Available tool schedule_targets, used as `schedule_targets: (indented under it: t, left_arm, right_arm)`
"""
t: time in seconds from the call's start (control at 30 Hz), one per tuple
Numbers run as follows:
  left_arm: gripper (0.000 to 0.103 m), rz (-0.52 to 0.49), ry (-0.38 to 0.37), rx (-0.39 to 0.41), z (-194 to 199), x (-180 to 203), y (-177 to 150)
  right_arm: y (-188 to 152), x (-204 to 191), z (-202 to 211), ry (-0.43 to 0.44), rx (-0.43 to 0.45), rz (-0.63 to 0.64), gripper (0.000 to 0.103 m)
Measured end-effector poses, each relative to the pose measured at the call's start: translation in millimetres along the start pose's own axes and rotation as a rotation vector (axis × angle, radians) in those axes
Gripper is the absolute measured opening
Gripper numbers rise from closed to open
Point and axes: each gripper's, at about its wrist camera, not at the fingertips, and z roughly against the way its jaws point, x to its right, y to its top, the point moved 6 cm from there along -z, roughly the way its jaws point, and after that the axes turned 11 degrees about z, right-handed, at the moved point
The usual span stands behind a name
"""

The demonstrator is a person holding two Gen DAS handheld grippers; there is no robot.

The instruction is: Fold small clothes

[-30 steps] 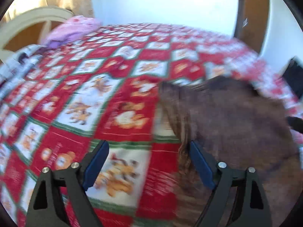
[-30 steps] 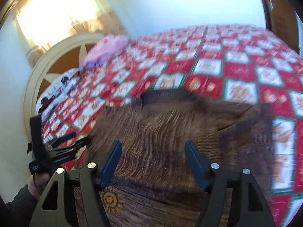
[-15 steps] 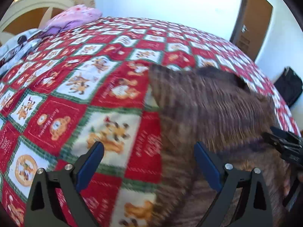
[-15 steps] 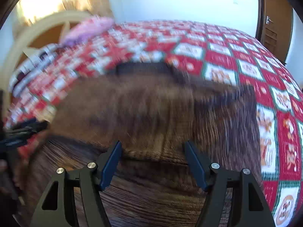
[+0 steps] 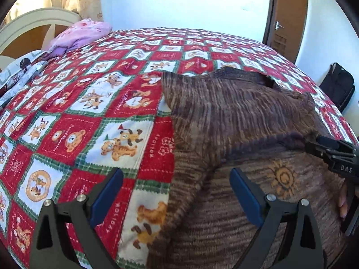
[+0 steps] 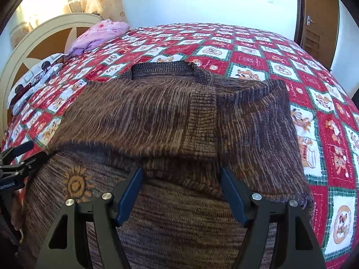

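Note:
A brown striped knit sweater lies on the bed, its sleeves folded in over the body, dark collar at the far end. It also shows in the right wrist view, with an orange sun motif near its front left. My left gripper is open and empty above the sweater's left edge. My right gripper is open and empty above the sweater's lower middle. The right gripper shows at the right edge of the left wrist view. The left gripper shows at the left edge of the right wrist view.
The bed is covered by a red, white and green cartoon quilt. A pink cloth bundle and a patterned pillow lie by the cream headboard. A wooden door and a black bag stand at the right.
Both grippers have drawn back toward the near end of the sweater and steadied. The sweater lies still and flat now. Both grippers stay open.

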Motion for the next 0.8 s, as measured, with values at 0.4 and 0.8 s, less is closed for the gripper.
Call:
schedule_targets:
  t: [0.4,0.8]
  left_arm:
    - [0.098,0.008,-0.002,0.034,27.4,-5.5,-12.1]
    - [0.098,-0.008,-0.026,0.135,90.3,-9.9,-23.9]
  right_arm:
    - [-12.5,2.4,32.1,-0.001,0.025,-0.053,0.072]
    - [-50.8,-24.8,79.9,0.018,0.031,-0.019,0.072]
